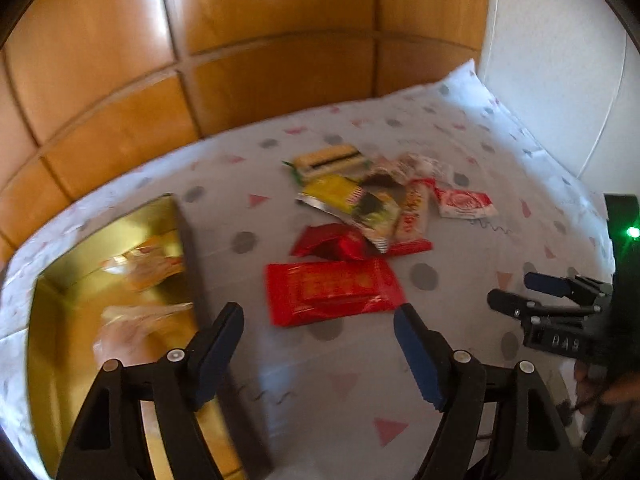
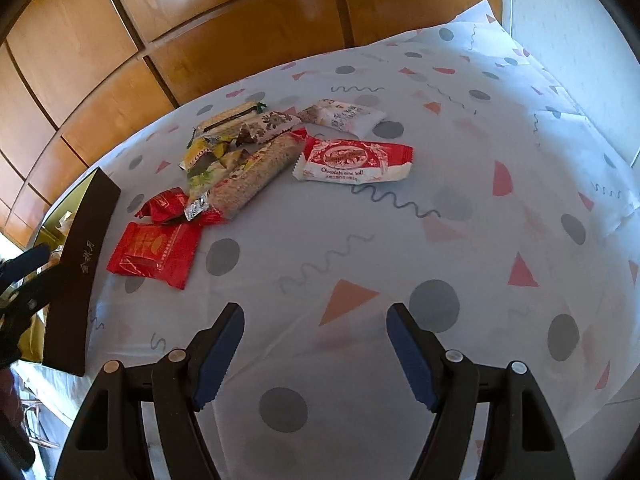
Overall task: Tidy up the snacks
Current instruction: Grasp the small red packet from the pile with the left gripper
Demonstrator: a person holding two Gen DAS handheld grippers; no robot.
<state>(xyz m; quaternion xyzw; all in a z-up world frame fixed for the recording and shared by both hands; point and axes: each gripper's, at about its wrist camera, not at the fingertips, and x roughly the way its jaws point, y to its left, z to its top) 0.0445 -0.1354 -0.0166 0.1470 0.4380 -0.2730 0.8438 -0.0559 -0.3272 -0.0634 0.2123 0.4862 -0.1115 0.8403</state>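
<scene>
On the sheet, crinkled bright snack packets lie heaped.

black claw frames; blue ridged pads; silver pivot screws

A bedsheet lies spread out, pale with grey dots, pink triangles and dark squiggles. Behind the bedsheet stands a glossy wooden panel wall, divided into squares. A white wall rises just beside the bedsheet's far right corner.
</scene>
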